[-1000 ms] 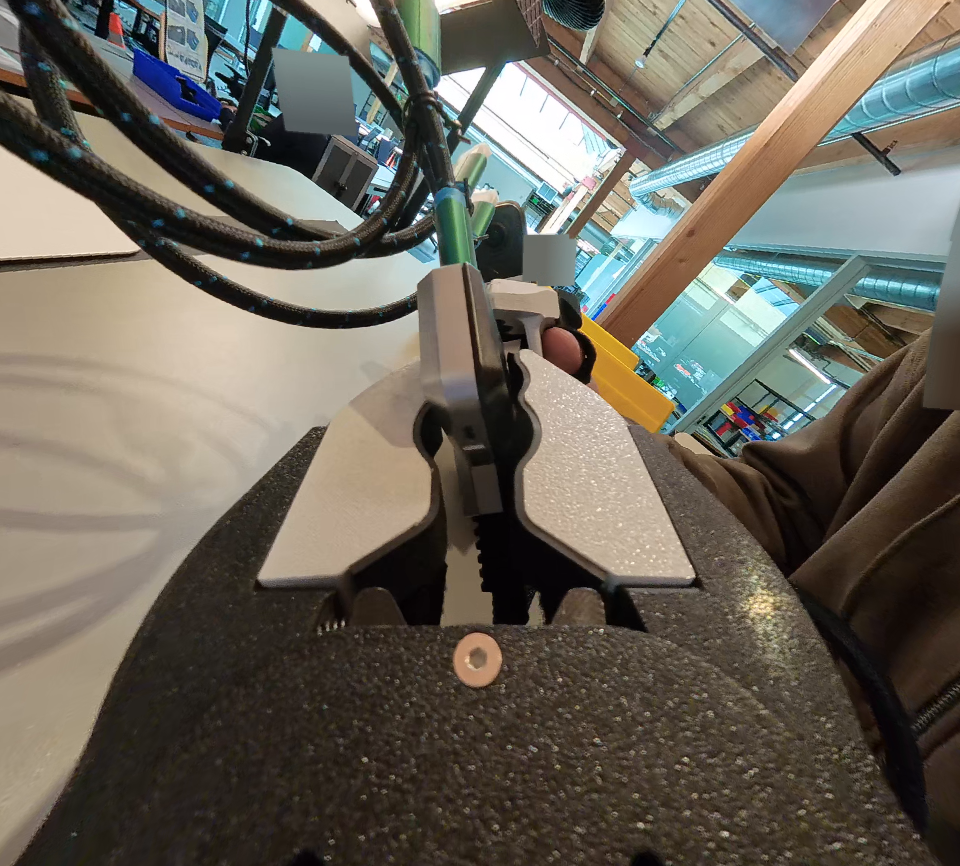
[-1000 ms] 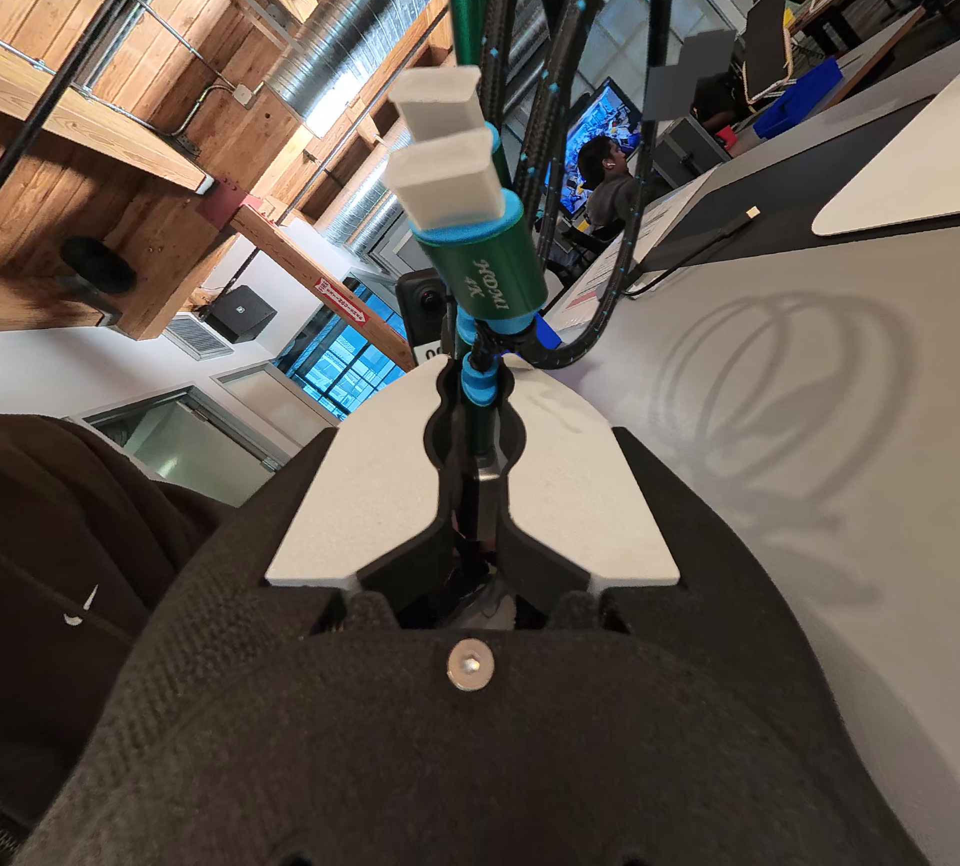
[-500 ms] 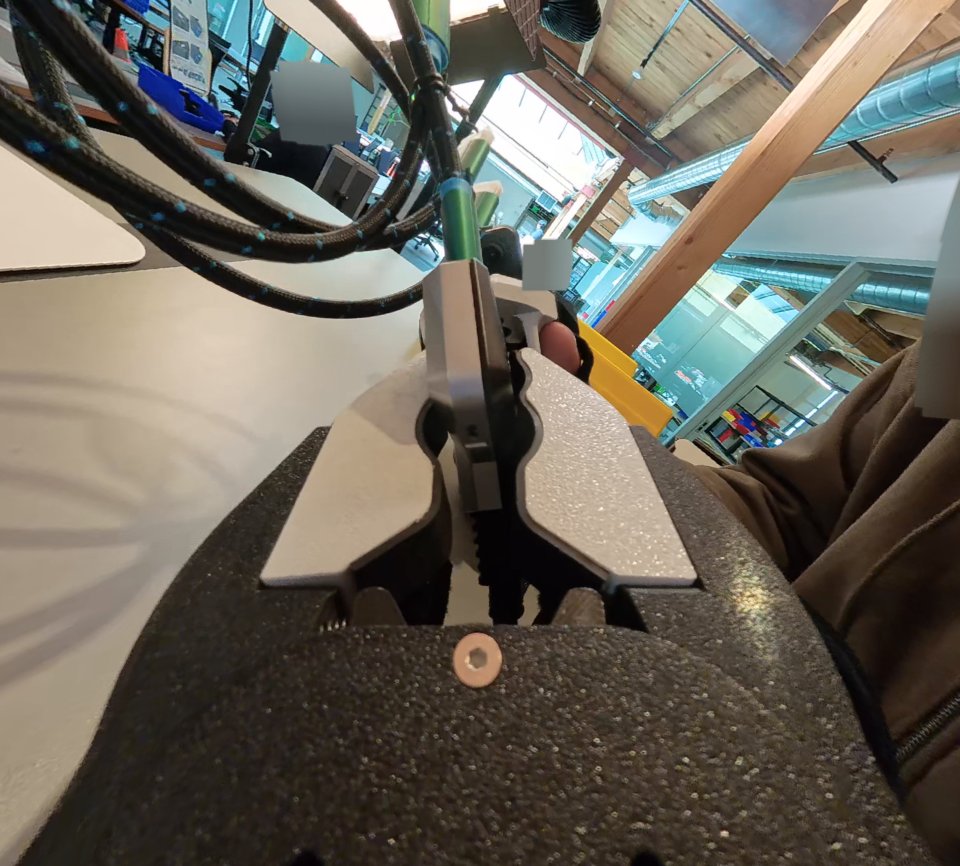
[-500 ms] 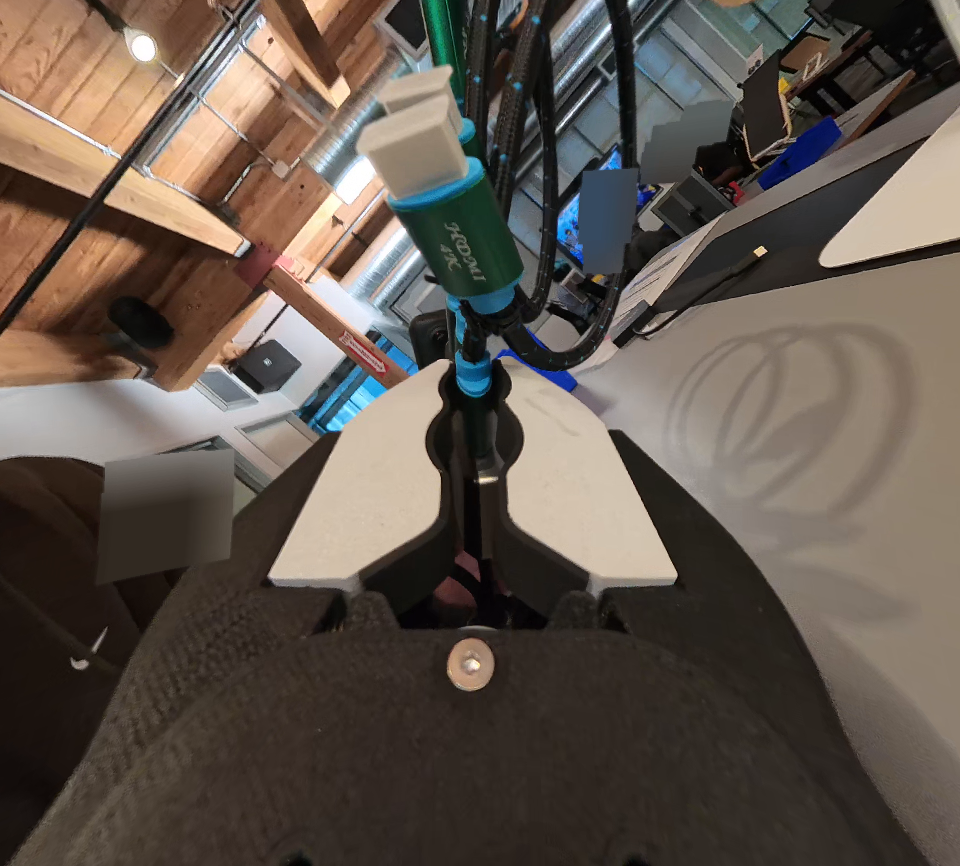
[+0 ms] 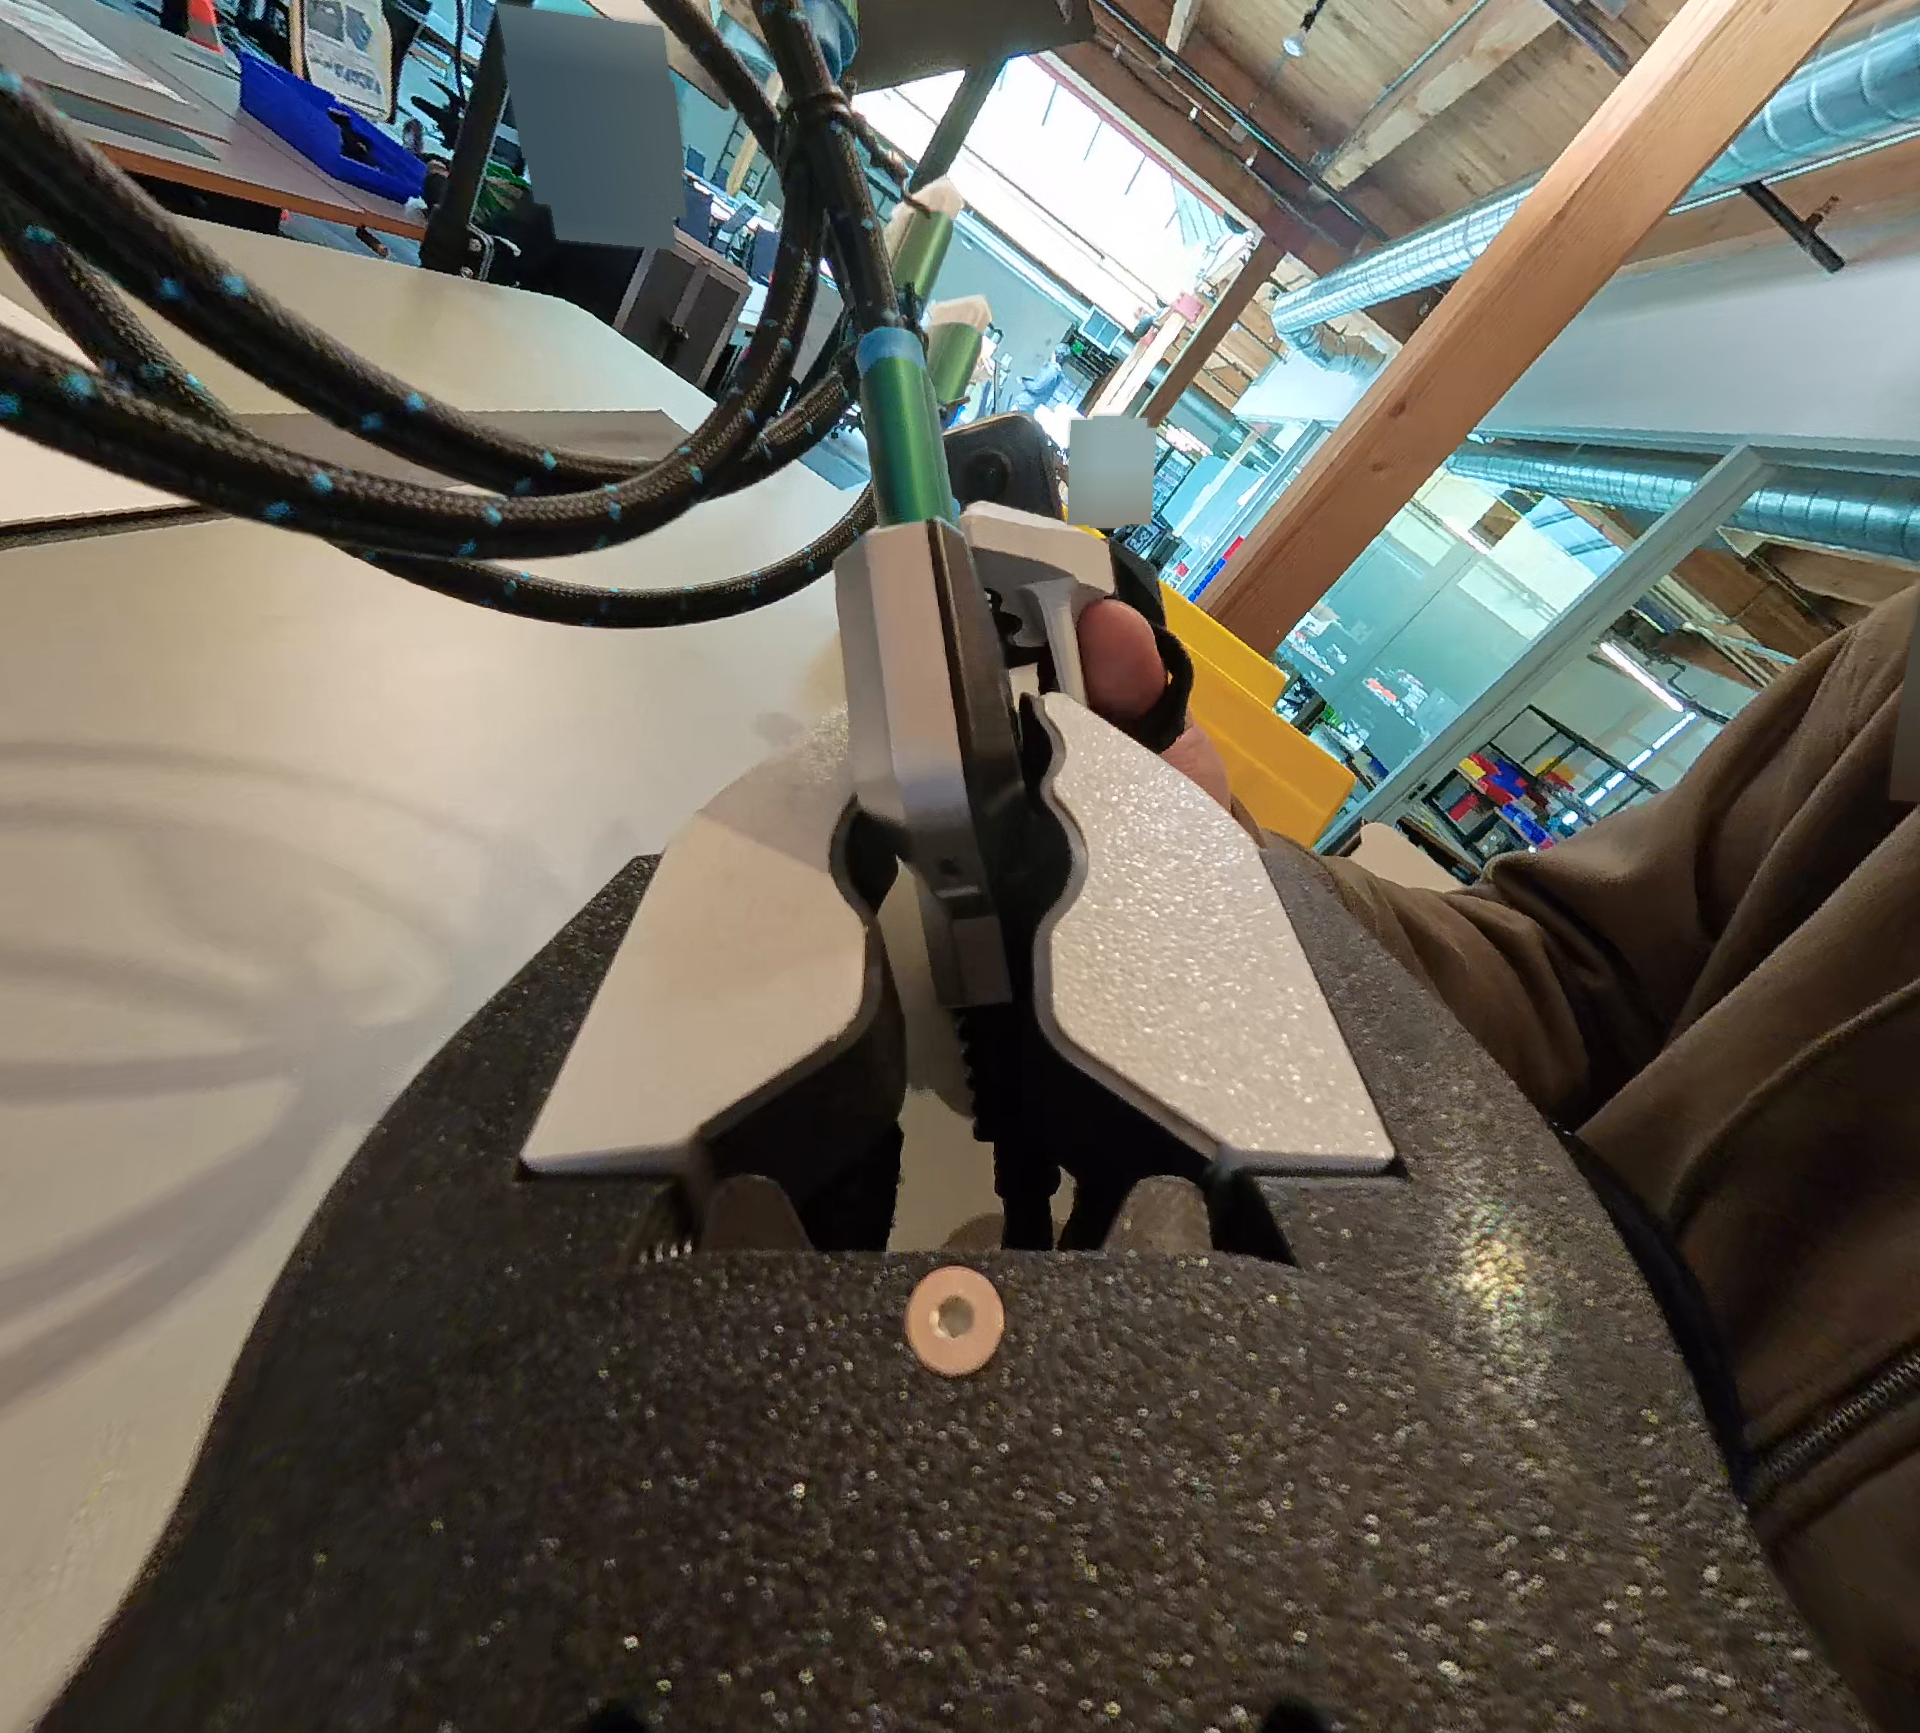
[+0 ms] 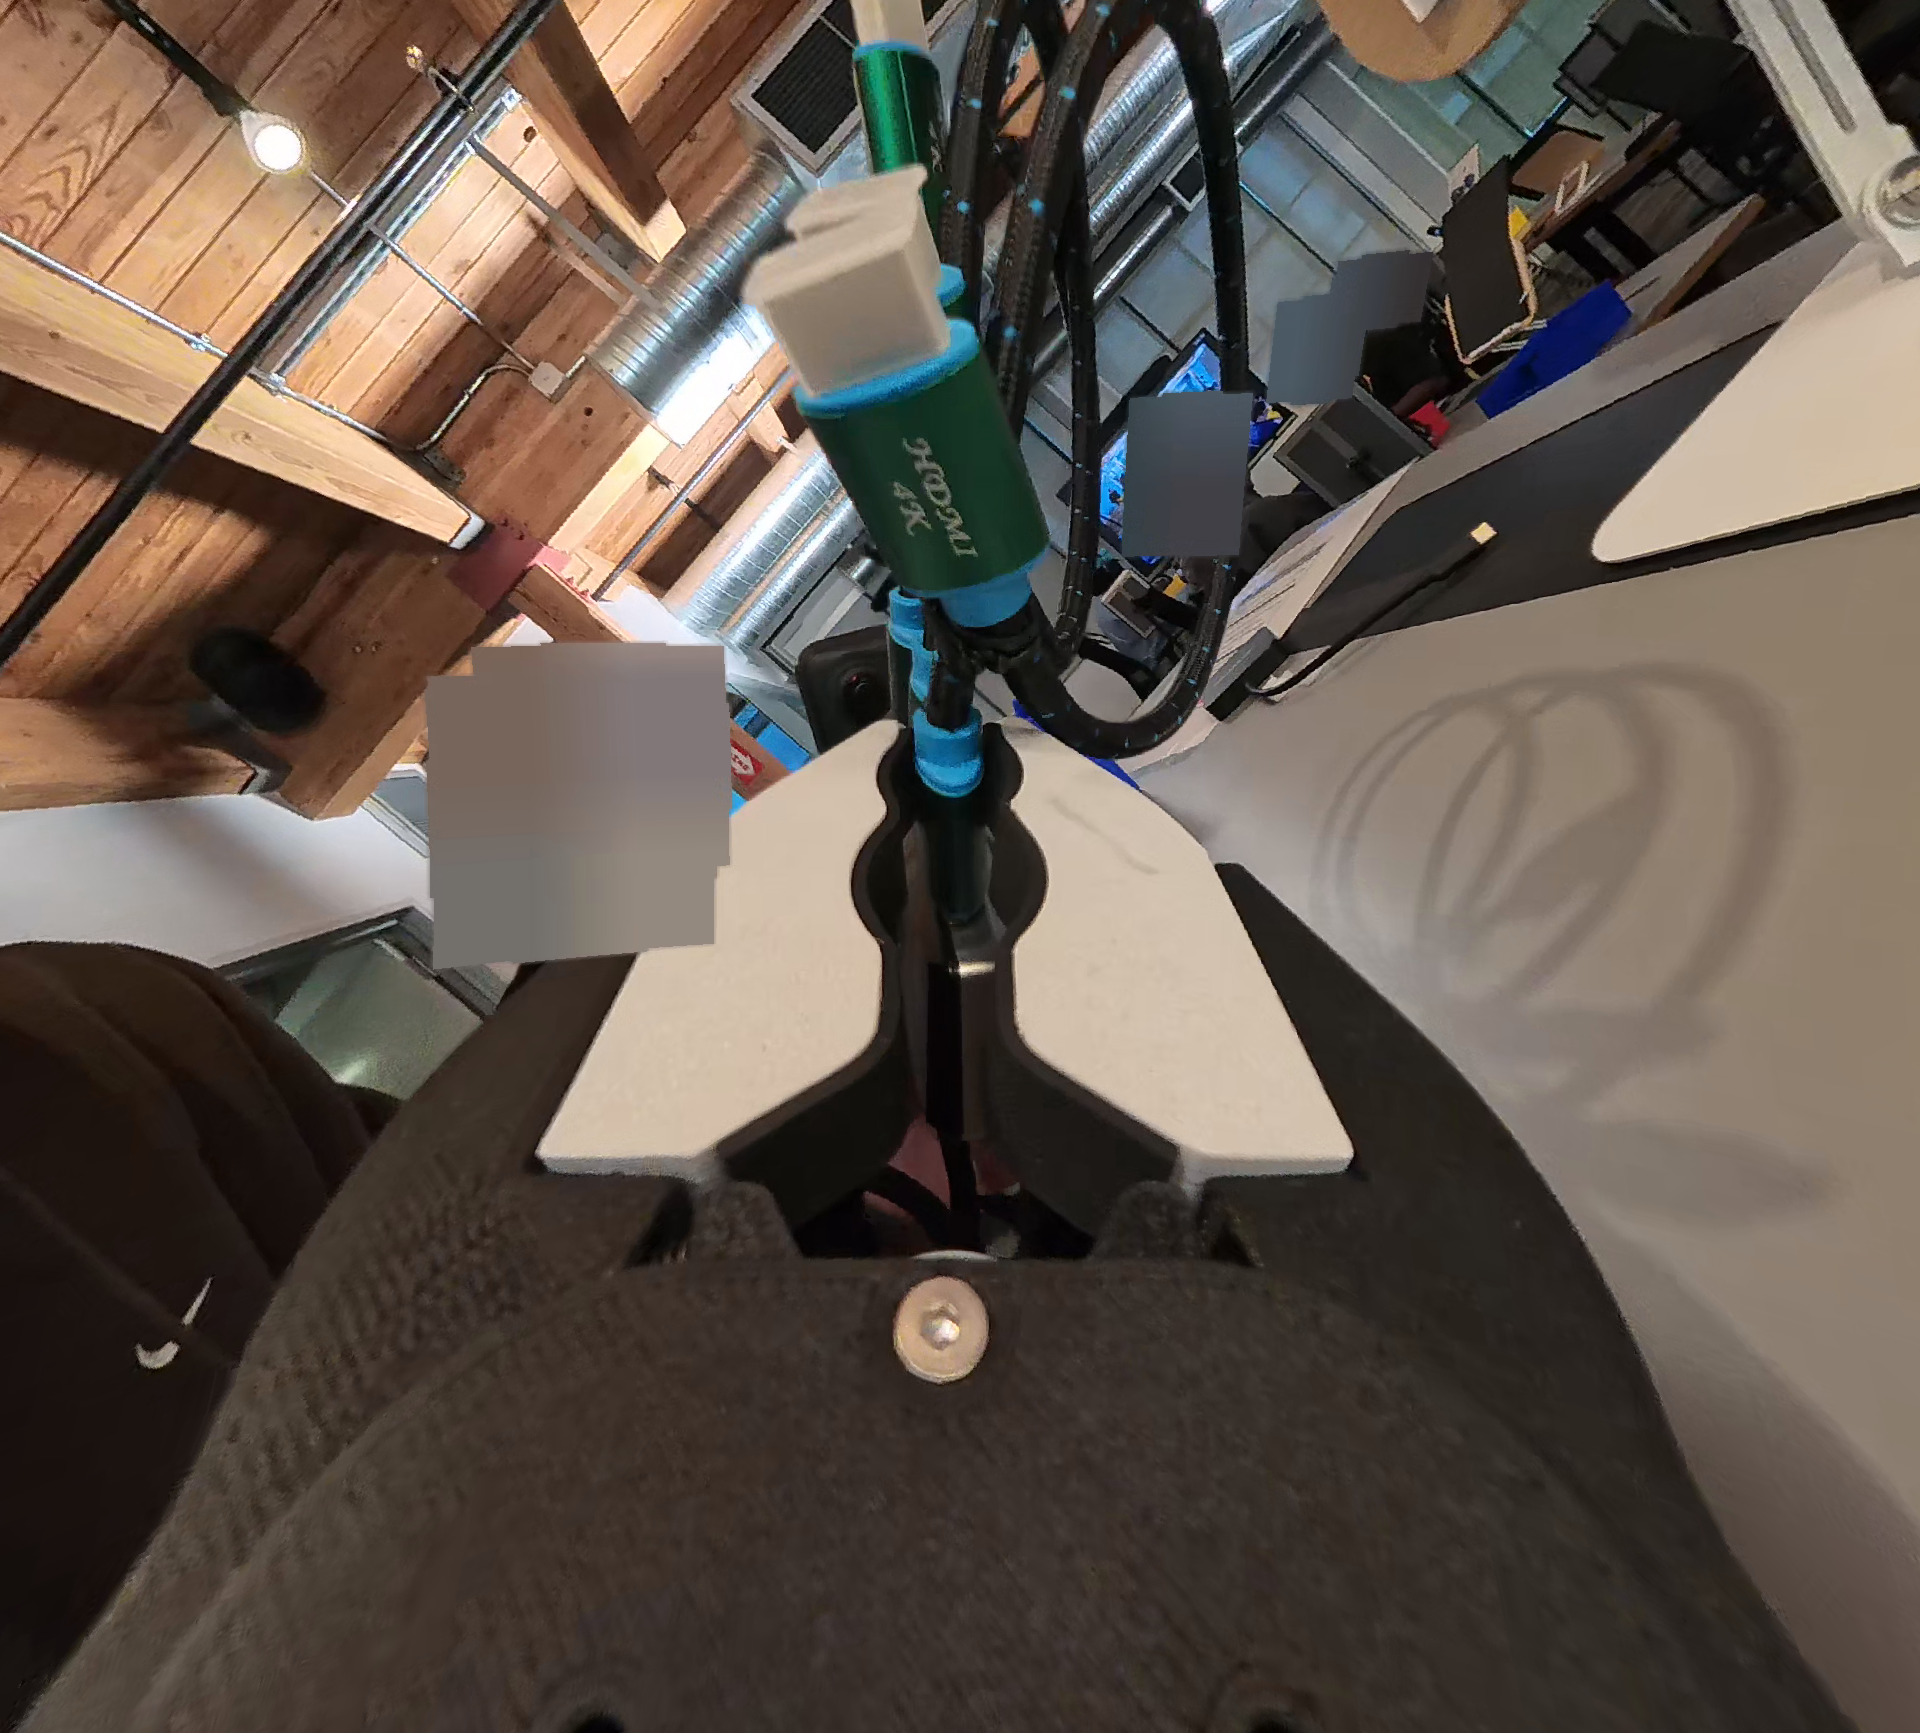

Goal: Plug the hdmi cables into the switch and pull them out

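Right tool (image 6: 945, 748): pinching a green plug (image 6: 951, 852) just below its blue collar.
Cable coil (image 6: 1091, 333): black braided, hanging in the air over the grey bench (image 6: 1558, 956) and casting its shadow there.
Left tool (image 5: 956, 727): clamping a grey-and-black flat part (image 5: 904, 748), seemingly the right tool's tip.
Around: white-capped plugs (image 6: 852, 301) are sticking up, and a brown sleeve (image 5: 1662, 852) is lying near right.
In the way: coil loops are crowding the far left.

Bundle of black braided cables (image 6: 1081, 353) with blue flecks, coiled in loops and tied near the plugs. Green metal plugs (image 6: 920, 488) with blue collars and white caps point up. One plug's blue collar (image 6: 945, 753) sits clamped in the right tongs (image 6: 951, 810), bundle held above the grey bench (image 6: 1558, 1112).
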{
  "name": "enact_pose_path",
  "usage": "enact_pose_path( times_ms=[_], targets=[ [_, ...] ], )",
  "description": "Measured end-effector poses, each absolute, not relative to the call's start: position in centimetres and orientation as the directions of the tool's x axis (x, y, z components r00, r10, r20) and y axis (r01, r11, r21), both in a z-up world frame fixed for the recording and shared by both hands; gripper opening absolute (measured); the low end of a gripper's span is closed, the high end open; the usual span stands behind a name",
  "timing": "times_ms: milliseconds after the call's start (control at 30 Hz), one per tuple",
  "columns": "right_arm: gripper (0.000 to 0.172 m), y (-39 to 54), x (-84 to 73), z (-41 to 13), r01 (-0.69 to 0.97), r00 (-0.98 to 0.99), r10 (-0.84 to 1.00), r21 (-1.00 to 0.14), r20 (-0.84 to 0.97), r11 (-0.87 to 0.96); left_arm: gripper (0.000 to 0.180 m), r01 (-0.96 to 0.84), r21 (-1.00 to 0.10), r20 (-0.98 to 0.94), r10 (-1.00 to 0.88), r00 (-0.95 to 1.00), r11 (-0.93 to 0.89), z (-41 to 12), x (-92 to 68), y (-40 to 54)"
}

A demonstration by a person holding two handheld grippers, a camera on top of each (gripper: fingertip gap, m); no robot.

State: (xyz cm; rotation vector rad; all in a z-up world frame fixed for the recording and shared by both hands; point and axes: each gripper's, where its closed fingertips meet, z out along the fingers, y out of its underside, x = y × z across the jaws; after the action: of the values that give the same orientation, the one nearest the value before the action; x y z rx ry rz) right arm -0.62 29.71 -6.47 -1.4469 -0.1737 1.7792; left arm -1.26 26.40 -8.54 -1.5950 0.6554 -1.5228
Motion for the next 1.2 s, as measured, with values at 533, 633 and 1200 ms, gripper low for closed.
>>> enact_pose_path(
  times_ms=[533,633,1200],
  targets=[
    [0.009,29.8,-0.7,-7.8,-0.422,0.031,0.608,-0.562,-0.793,-0.712,0.024,0.042,-0.837,0.544,-0.823,0.164,-0.545,-9.9,-1.6,26.0],
    [0.011,29.1,-1.1,-8.3,-0.300,0.093,0.660,-0.653,-0.745,-0.695,0.024,-0.002,-0.834,0.546,-0.825,0.148,-0.552,-10.2,-2.0,25.6],
    [0.011,32.2,4.9,-8.9,-0.383,0.249,0.618,-0.662,-0.746,-0.645,0.023,0.232,-0.786,0.614,-0.767,0.185,-0.574,-9.1,-5.6,28.5]
  ],
)
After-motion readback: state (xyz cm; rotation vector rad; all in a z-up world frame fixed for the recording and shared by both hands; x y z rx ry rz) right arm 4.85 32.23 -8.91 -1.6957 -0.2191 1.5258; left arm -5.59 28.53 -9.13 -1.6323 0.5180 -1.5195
